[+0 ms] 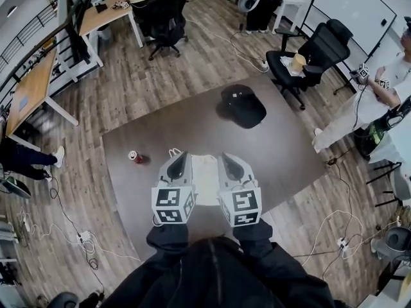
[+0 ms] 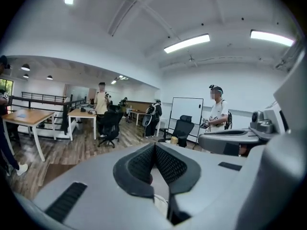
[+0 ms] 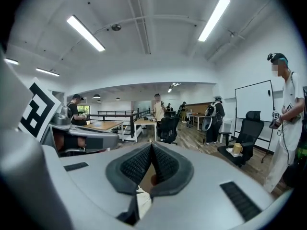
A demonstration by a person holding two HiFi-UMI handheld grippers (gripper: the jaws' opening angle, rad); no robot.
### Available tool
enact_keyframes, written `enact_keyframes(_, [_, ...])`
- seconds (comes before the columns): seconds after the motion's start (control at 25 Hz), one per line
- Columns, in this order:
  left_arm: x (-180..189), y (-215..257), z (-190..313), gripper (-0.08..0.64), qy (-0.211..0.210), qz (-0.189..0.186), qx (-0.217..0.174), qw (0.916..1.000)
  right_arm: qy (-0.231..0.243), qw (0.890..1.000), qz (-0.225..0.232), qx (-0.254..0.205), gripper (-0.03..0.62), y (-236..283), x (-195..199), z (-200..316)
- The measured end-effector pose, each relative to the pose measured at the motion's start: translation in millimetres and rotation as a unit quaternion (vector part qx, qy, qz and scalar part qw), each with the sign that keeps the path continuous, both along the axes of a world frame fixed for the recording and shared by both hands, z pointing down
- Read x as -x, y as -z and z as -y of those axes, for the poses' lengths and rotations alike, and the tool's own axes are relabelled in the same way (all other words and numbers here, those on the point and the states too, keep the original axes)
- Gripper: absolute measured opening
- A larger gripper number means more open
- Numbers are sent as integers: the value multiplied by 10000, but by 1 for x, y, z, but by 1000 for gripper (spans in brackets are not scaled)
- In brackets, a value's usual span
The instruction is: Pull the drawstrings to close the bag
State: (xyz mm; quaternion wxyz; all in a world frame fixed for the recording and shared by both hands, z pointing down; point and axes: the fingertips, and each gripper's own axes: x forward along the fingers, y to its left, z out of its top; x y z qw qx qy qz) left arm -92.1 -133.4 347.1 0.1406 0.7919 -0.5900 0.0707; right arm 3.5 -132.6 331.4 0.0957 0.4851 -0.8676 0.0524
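Shut tip to tip on left gripper (image 2: 154, 146) and right gripper (image 3: 151, 146); flanking white bag (image 1: 205, 174) left and right, near side of table (image 1: 289, 143).

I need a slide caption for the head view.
Left gripper and right gripper, both shut, flank a white bag on the table.

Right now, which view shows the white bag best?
The head view: the white bag lies between the left gripper and right gripper, plainly seen from above. The two gripper views each show only a white sliver behind closed jaws, probably bag fabric.
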Motion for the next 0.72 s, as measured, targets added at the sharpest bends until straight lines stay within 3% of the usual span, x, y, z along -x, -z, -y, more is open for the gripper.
enact_keyframes(0.28, [-12, 40, -12, 32, -8, 82, -399, 9992, 47, 9991, 97, -406, 21, 40, -3, -13])
enact_keyframes(0.72, [-16, 57, -21, 32, -14, 92, -577, 9983, 26, 9979, 61, -641, 21, 62, -6, -23])
